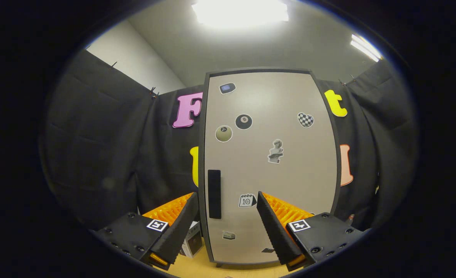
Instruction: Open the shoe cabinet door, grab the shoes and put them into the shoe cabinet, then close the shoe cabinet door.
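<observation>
Gripper view: closed shoe cabinet door (pixel 270 154) stands beyond the spread, empty fingers (pixel 181 218).

Overhead we see a bright ceiling light panel (pixel 239 12), and a second, narrower ceiling light (pixel 364 47) off to the right. Below them we make out the grey ceiling (pixel 251 46) and a pale wall (pixel 123 54), against which black cloth (pixel 108 154) hangs, held at its top edge by small clips (pixel 152 92). Low down we find a small white and black box (pixel 192 240) resting on a light wooden floor (pixel 197 268). We cannot tell what the box holds.
</observation>
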`<state>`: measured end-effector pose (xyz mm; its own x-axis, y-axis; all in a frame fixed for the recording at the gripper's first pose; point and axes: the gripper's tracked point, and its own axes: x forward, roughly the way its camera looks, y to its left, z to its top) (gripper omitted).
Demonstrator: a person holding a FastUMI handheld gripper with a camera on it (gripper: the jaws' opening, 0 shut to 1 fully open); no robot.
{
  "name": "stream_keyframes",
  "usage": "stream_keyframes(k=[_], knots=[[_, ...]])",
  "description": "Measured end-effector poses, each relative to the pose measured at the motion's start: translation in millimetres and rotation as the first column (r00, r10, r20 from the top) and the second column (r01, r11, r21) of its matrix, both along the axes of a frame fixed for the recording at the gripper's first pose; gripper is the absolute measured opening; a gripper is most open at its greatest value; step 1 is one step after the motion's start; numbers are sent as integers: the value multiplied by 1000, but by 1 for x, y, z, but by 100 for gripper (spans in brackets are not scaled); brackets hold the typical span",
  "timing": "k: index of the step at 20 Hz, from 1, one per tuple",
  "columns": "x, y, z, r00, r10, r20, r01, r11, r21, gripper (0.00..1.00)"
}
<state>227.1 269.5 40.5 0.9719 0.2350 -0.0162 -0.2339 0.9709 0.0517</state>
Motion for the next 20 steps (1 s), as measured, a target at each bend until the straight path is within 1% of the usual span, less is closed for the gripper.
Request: stream_keyframes(k=[7,11,14,18,20], knots=[[50,30,-26,999,24,-40,-25,999,-30,97],[74,42,-38,997,20,-68,-24,998,-50,97],[92,47,-43,997,2,-80,-8,997,-77,97],[103,56,-60,991,-3,-133,-7,997,-74,89],[105,55,-69,988,-19,-154,5,996,-91,77]])
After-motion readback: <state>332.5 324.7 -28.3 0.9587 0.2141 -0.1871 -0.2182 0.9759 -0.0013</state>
